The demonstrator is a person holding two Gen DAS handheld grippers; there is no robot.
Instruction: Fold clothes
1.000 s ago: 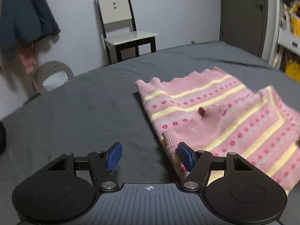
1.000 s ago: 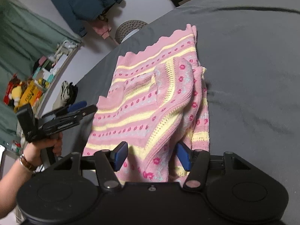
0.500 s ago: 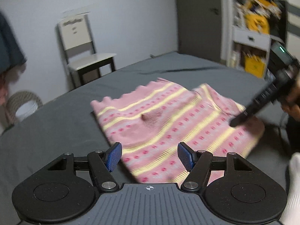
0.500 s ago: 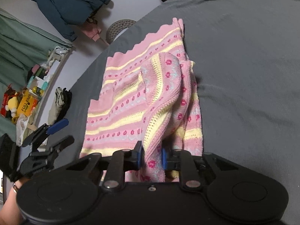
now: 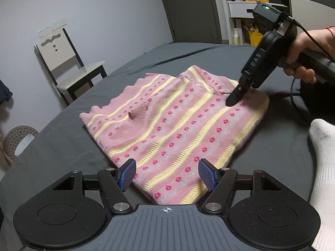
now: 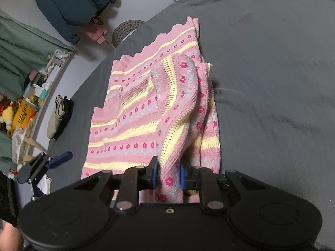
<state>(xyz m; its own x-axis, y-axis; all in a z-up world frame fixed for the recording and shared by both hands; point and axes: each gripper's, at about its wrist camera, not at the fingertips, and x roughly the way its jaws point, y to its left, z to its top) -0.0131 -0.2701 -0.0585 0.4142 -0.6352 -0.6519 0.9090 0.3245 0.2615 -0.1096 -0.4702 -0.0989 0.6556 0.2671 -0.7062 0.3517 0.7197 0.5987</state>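
Pink knit sweater (image 5: 178, 125) lies part-folded on the bed (image 6: 272, 83); right tongs (image 6: 167, 172) clamp its raised fold (carry it across evenly); left tongs (image 5: 167, 174) gape, empty.

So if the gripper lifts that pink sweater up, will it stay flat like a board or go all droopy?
Probably droopy. The pink sweater is soft knit, and the fold pinched in the right gripper already bulges and sags. It will likely drape and may unfold. It looks light, and the ribbed knit seems grippy against the pads, so slipping seems unlikely. The left gripper is open over its edge.
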